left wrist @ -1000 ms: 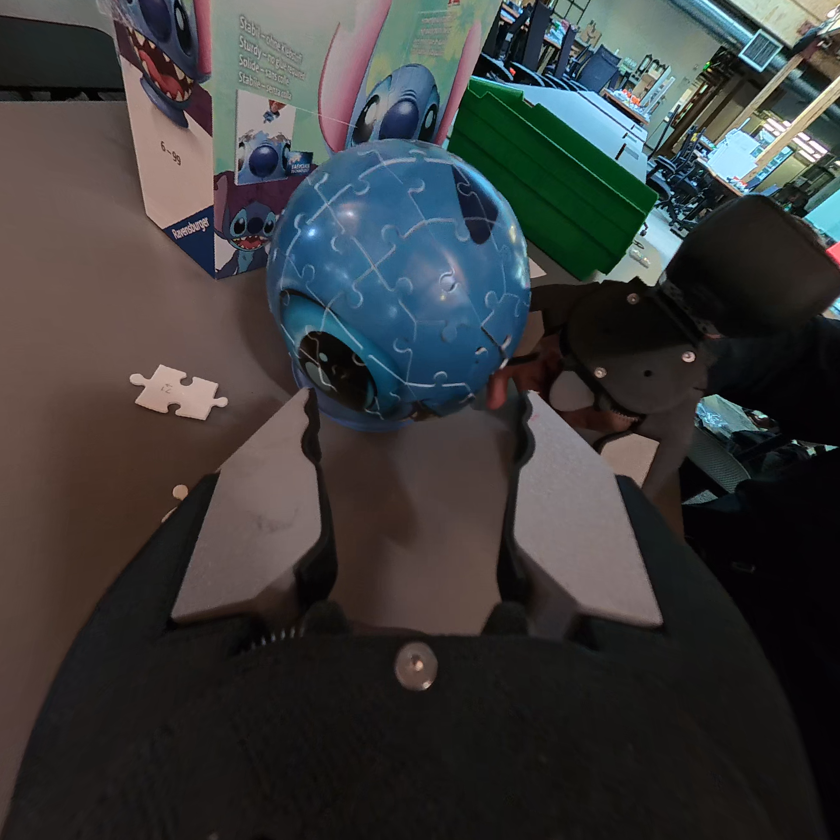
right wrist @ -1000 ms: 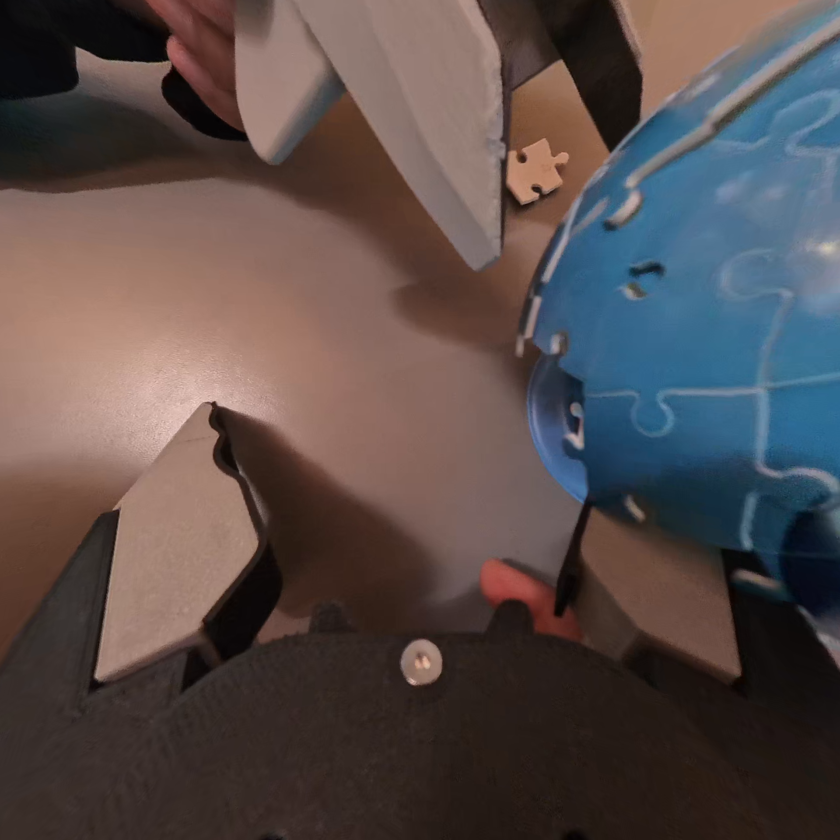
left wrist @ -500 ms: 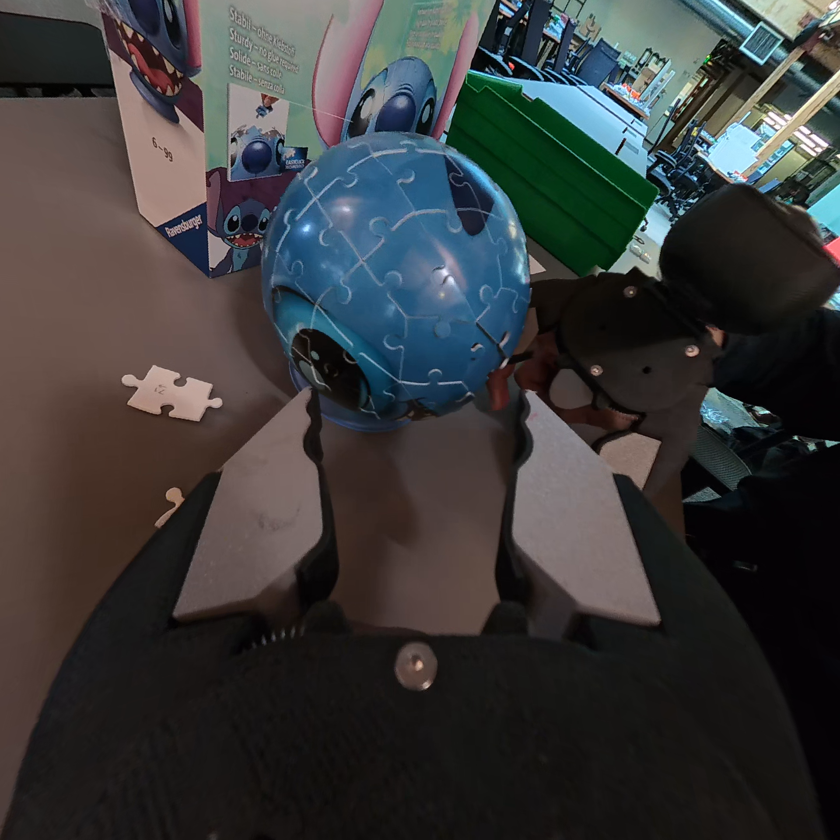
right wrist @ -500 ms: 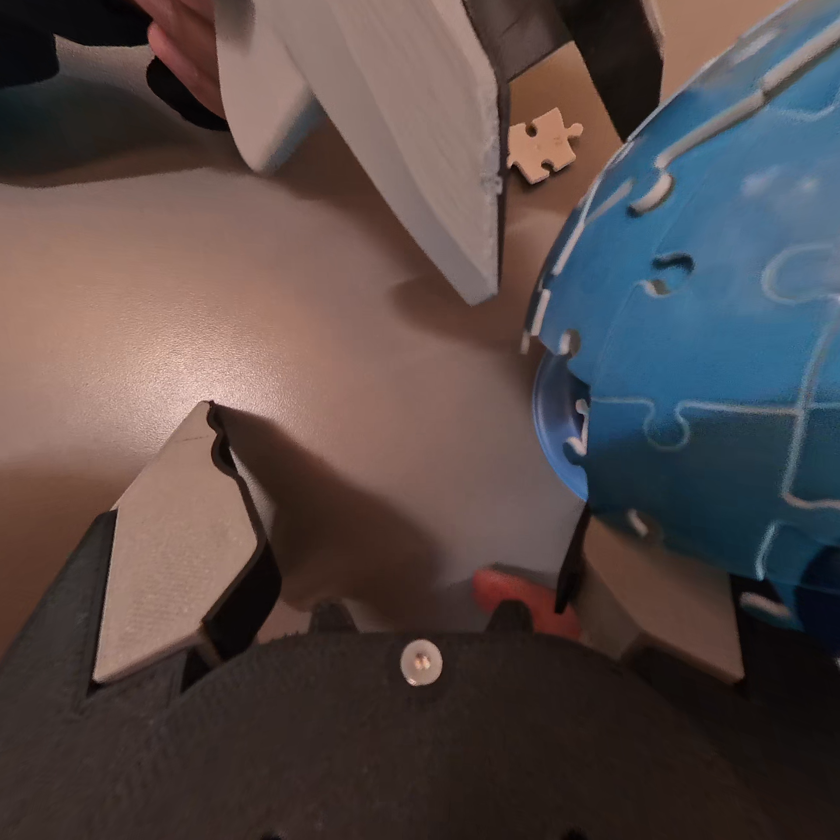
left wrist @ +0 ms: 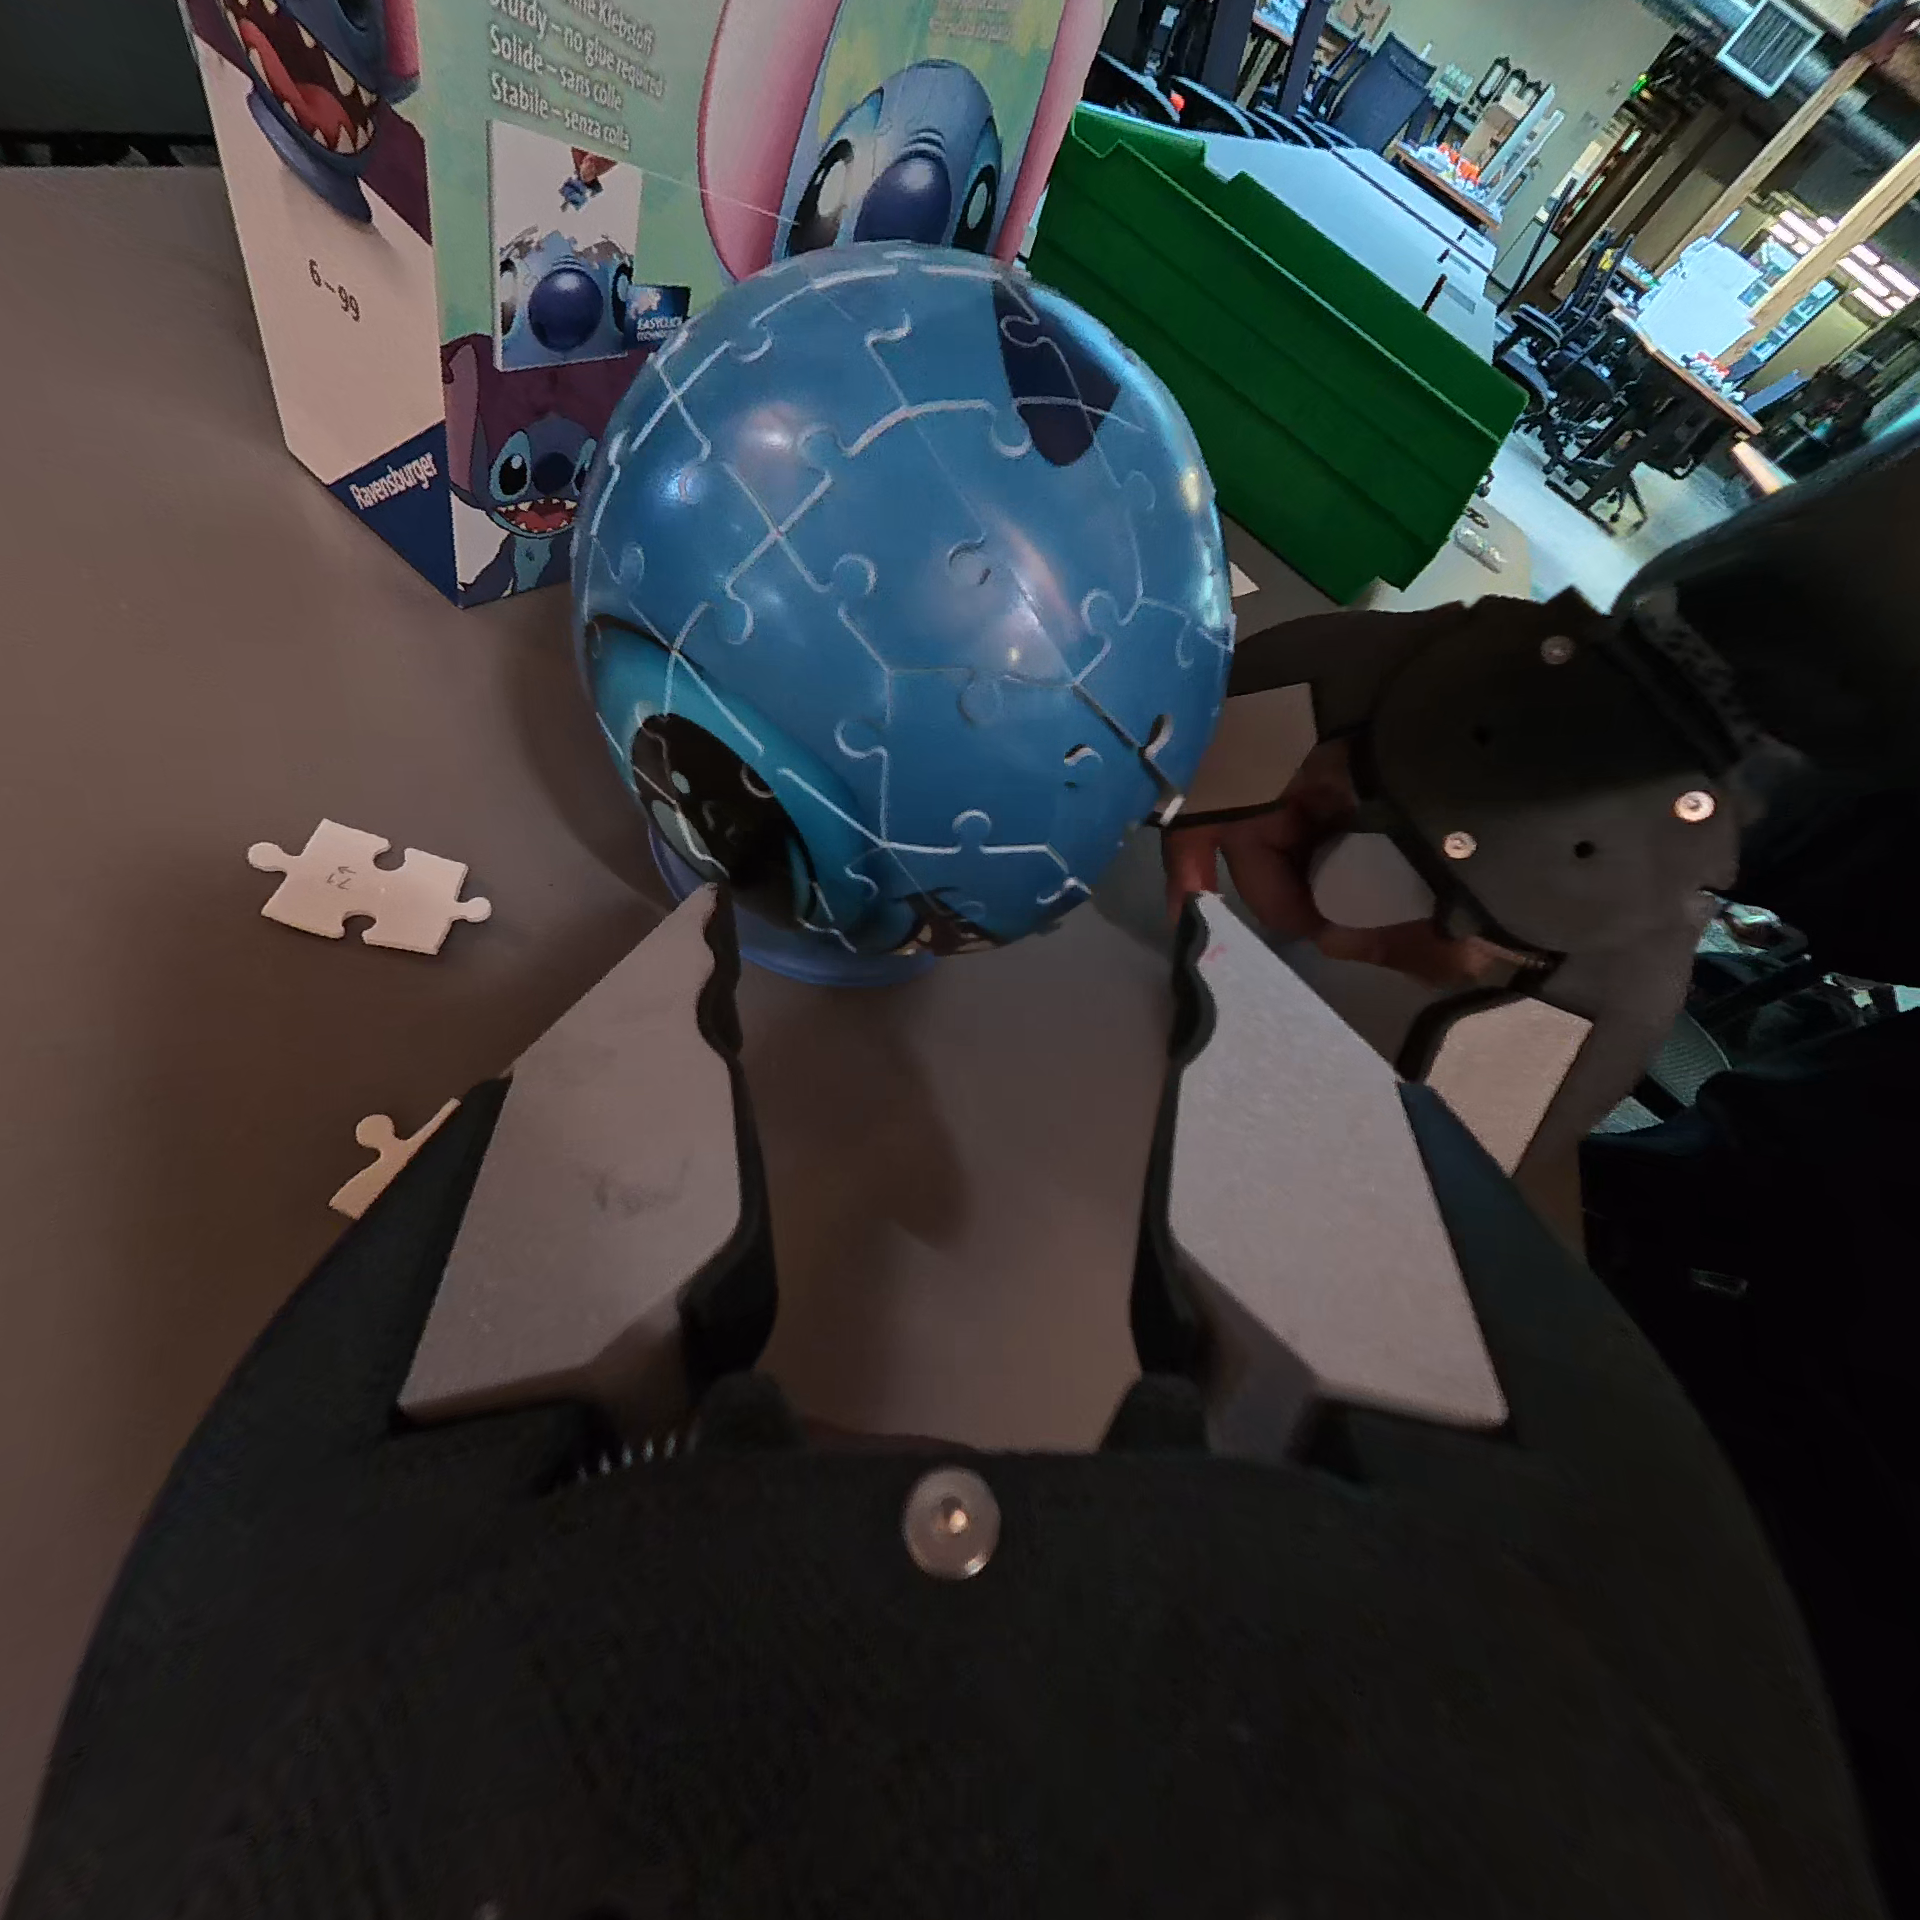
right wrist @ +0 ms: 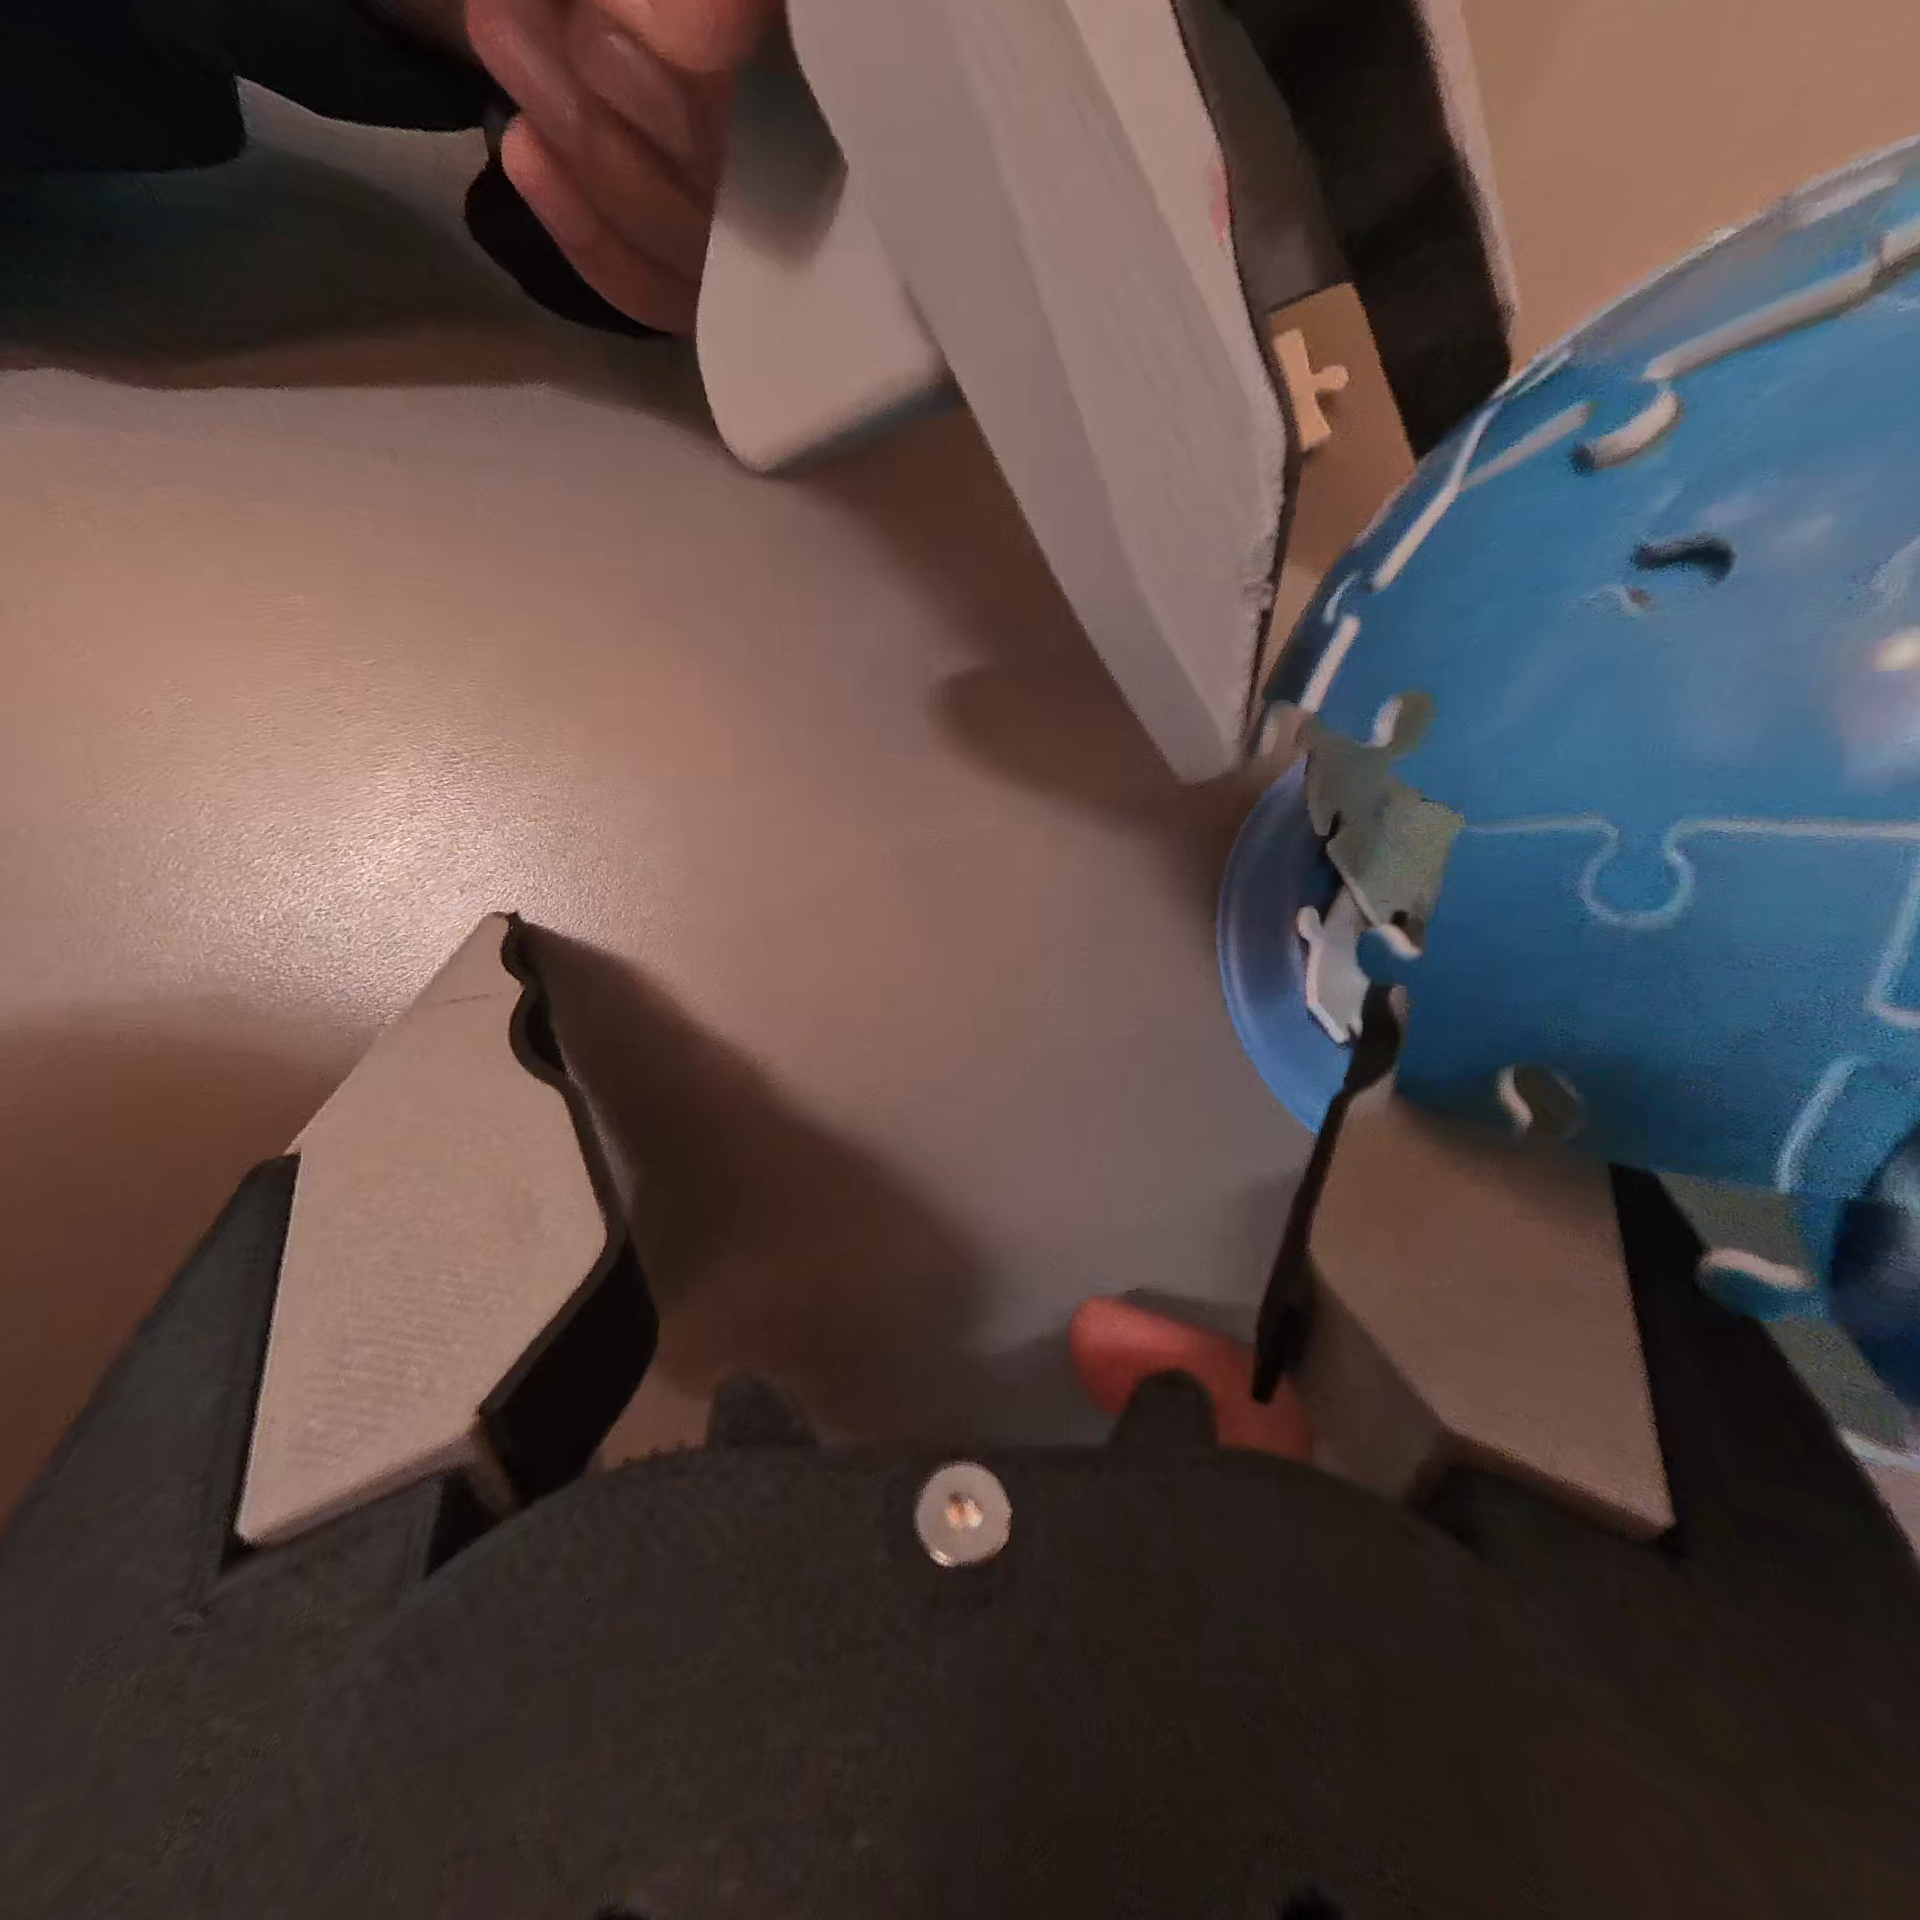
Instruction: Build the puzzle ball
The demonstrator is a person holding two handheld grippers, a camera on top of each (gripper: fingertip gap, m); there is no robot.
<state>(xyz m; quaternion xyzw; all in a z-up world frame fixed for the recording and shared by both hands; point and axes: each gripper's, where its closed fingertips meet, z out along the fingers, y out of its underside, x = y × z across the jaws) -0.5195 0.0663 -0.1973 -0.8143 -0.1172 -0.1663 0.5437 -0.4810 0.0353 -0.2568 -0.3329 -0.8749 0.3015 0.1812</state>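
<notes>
Nearby, puzzle ball (left wrist: 904,613) sits ungripped

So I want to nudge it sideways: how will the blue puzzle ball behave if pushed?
The puzzle ball is round and sits on a small blue base, so it would probably tip or roll off. Open seams and a lifted piece near the bottom suggest that it could pop apart. It looks hollow, so likely light.

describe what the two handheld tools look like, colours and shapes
Both match: the left tool and the right tool each have a matte black textured body with a silver screw at its centre, and two flat pale grey wedge fingers lined inside with wavy black pads. The person wears dark sleeves.
</notes>
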